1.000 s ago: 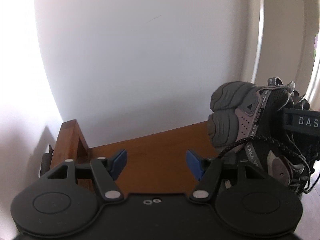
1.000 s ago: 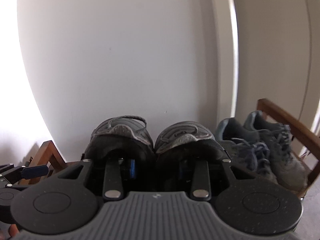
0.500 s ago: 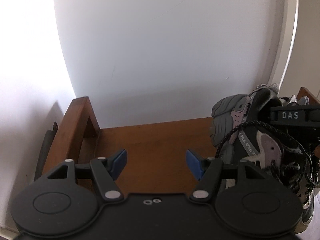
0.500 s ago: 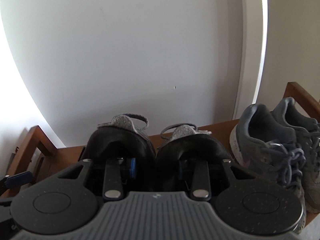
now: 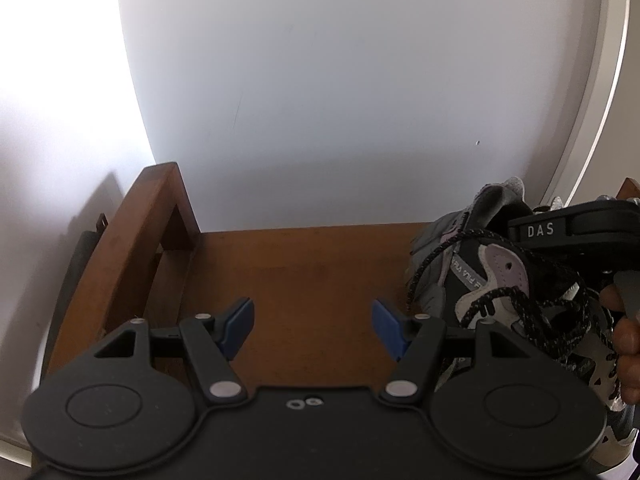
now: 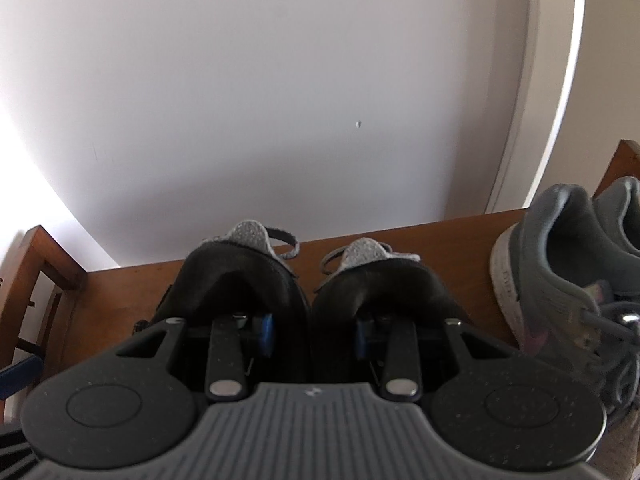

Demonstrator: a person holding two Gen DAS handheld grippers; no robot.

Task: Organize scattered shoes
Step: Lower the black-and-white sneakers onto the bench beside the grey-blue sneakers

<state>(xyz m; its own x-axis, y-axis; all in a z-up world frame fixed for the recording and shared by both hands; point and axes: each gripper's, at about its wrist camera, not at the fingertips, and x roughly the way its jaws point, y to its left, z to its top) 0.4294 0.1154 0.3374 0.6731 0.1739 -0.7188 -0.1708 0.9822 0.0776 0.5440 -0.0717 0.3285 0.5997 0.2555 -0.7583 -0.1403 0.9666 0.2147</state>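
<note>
Shoes first: a dark pair [image 6: 308,300] with grey tongues sat heels toward the camera in the right wrist view, over the wooden shelf [image 6: 452,240] of a low rack against the white wall [image 6: 280,80]. Right tool [image 6: 310,330] had one blue pad inside each heel opening, the two inner collar walls pinched together between them. Judgement: gripping both collars at once let one tool carry the pair as a unit, toes toward the wall. Whether the soles had touched the shelf could not be told; the tool body hid them.

Beside them on the right stood a grey-blue pair [image 6: 568,280], heels out and toes to the wall as well, close to the rack's end rail [image 6: 624,160]. The held pair was lined up parallel to it, which I judged to be the row being built.

Left tool [image 5: 312,330] hung over bare shelf near the left side rail [image 5: 132,248], its blue pads spread wide with nothing between them. Probably waiting, clear of the placement. A bare hand [image 5: 626,340] showed at the edge of the left view, on the right tool's handle.

Count: two pairs, four shoes in all; one rack; two tools, one loaded and one free.
</note>
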